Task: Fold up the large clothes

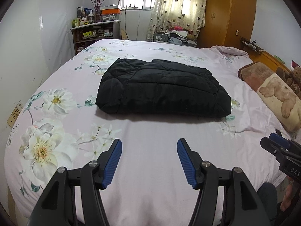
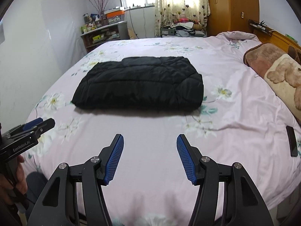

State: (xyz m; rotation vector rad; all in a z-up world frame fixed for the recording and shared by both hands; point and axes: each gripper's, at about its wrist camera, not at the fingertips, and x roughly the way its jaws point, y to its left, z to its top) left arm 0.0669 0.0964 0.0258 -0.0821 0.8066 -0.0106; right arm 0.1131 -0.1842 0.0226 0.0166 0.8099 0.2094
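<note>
A black quilted jacket (image 1: 161, 90) lies folded into a compact rectangle in the middle of the bed, also seen in the right wrist view (image 2: 139, 84). My left gripper (image 1: 149, 143) is open and empty, held over the near part of the bed, short of the jacket. My right gripper (image 2: 150, 138) is open and empty, also short of the jacket. Each gripper shows at the edge of the other's view: the right gripper (image 1: 276, 145) and the left gripper (image 2: 37, 126).
The bed has a pink floral sheet (image 1: 150, 160). A brown bear-print blanket and pillows (image 1: 272, 92) lie at the right. A dark phone (image 2: 292, 141) lies near the right edge. A cluttered shelf (image 1: 94, 30), a window and a wooden wardrobe (image 1: 229, 13) stand beyond.
</note>
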